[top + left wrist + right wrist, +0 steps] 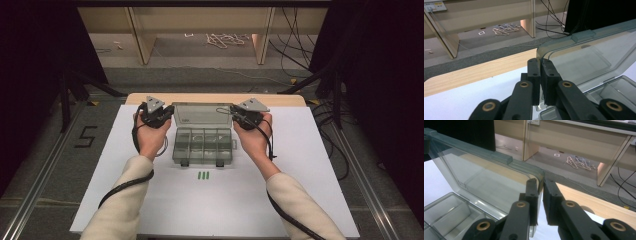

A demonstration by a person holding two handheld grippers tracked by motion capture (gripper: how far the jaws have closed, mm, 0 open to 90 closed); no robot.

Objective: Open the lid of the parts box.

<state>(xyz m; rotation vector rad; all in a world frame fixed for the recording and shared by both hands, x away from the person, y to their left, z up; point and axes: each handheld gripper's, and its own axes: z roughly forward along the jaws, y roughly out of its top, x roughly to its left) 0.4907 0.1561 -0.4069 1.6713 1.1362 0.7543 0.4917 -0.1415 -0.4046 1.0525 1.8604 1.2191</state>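
Note:
A clear plastic compartment box [202,147] sits mid-table with its lid [200,116] raised at the back. My left gripper [170,115] is shut on the lid's left corner. In the left gripper view its fingertips [540,63] pinch the lid's edge [584,57], and the tray's compartments [621,87] lie below. My right gripper [233,115] is shut on the lid's right corner. The right gripper view has that gripper [539,185] clamped over the rounded corner of the lid [486,175], above the dividers [446,212]. Three small green pieces [202,176] lie in front of the box.
A white sheet [310,165] covers the table, and a wooden strip [280,99] shows along its far edge. Beyond it are grey floor, desk legs [264,40], a tangle of cord [225,39] and black cables [295,45]. A "5" [86,136] is marked on the floor at left.

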